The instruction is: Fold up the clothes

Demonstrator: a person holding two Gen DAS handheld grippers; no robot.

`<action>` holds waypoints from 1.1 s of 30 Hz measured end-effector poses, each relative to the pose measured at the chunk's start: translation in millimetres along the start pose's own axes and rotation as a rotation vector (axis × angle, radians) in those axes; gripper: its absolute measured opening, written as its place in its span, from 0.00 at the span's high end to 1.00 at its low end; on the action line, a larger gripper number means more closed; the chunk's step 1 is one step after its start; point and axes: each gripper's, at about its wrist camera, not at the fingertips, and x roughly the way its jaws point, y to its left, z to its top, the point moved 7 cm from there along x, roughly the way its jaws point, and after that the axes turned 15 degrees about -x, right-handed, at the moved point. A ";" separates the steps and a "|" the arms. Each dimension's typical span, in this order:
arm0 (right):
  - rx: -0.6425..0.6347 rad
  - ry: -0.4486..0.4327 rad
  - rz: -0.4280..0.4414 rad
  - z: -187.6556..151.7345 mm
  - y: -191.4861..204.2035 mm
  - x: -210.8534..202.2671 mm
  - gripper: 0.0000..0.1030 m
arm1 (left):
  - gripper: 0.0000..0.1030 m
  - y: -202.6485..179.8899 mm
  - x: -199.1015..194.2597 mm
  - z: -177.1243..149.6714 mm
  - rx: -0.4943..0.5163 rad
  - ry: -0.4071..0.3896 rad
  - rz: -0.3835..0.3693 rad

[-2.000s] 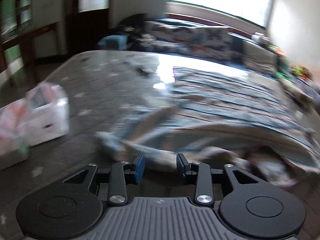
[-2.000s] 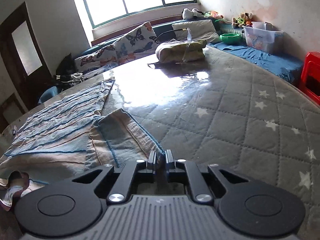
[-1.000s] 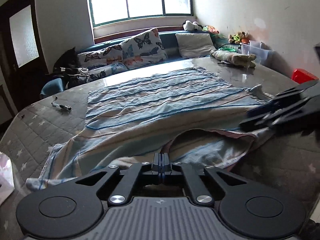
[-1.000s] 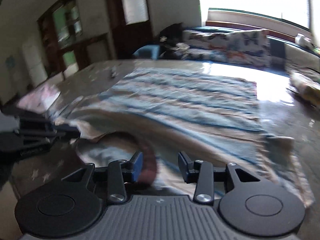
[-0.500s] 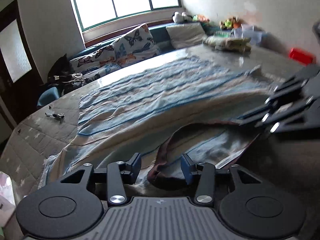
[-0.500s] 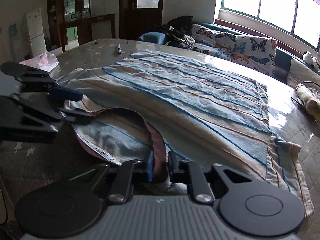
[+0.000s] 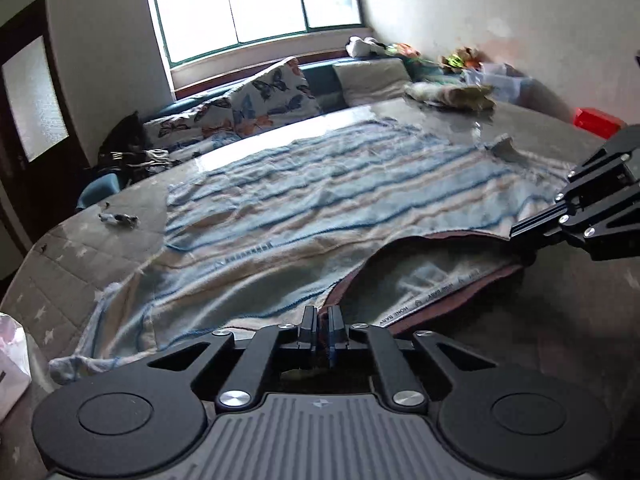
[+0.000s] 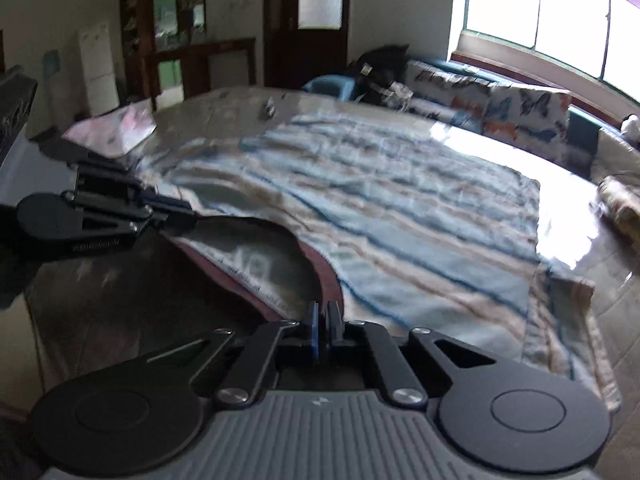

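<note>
A blue and beige striped garment (image 7: 320, 200) lies spread on the grey quilted surface (image 7: 80, 248); it also shows in the right wrist view (image 8: 400, 208). Its near hem, with a maroon waistband (image 7: 440, 304), gapes open toward me. My left gripper (image 7: 322, 322) is shut on the hem's left side. My right gripper (image 8: 323, 320) is shut on the hem's right side, and it also shows at the right in the left wrist view (image 7: 520, 236). The left gripper shows at the left in the right wrist view (image 8: 176, 216).
A pink and white bag (image 7: 12, 356) sits at the near left edge. A small dark object (image 7: 118, 219) lies left of the garment. A folded bundle (image 7: 448, 96) lies at the far right. Butterfly cushions (image 7: 272, 96) and a window (image 7: 256, 0) are behind. A red box (image 7: 596, 122) is at right.
My left gripper has closed on the hem; half a second ago it was open. The right gripper stays shut on the hem. The waistband opening is stretched wider between the two grippers.
</note>
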 end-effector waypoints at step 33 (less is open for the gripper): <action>0.071 -0.012 0.031 23.4 -18.8 56.1 0.81 | 0.91 -24.9 65.0 44.8 -0.070 0.050 -0.079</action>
